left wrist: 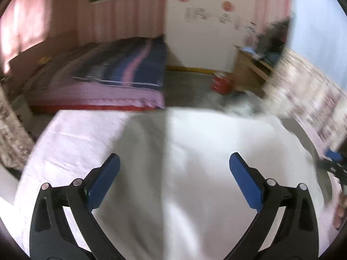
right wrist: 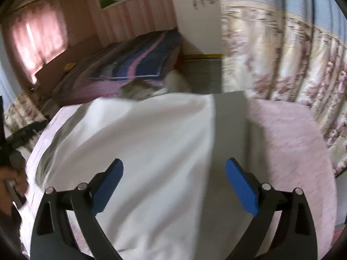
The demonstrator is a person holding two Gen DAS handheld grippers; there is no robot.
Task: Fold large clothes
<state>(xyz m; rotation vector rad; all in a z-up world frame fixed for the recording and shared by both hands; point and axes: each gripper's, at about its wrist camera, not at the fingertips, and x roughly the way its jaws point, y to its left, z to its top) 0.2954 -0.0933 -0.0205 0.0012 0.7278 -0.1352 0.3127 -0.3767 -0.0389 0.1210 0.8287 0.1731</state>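
- A large white garment (left wrist: 184, 173), smooth and softly creased, lies spread over a pale pink sheet (left wrist: 71, 134) on the near work surface; a grey panel of cloth (right wrist: 229, 151) borders it along one side.
- The left gripper (left wrist: 174, 173) hangs above the white cloth, angled downward, its black linkage arms splayed and its blue, flat, rectangular pads (left wrist: 104, 182) standing wide apart with nothing between them.
- The right gripper (right wrist: 174, 177) is tilted down the same way over the seam where white meets grey, jaws likewise spread wide and gripping nothing; its blue pads (right wrist: 240, 188) sit clear of the fabric.
- Both pictures are smeared by motion blur, so fine weave cannot be made out.
- The left wrist view alone shows a wooden cabinet (left wrist: 249, 69), a red object (left wrist: 221, 84) on the grey floor, and the other gripper's blue tip at the right edge.
- The right wrist view alone shows a long floral curtain (right wrist: 292, 75) in cream and rose, hanging in folds, and a hand (right wrist: 13, 182) at the left edge.
- Both views take in a second bed (left wrist: 112, 71) with a purple, blue and pink striped cover, against pink curtained walls.
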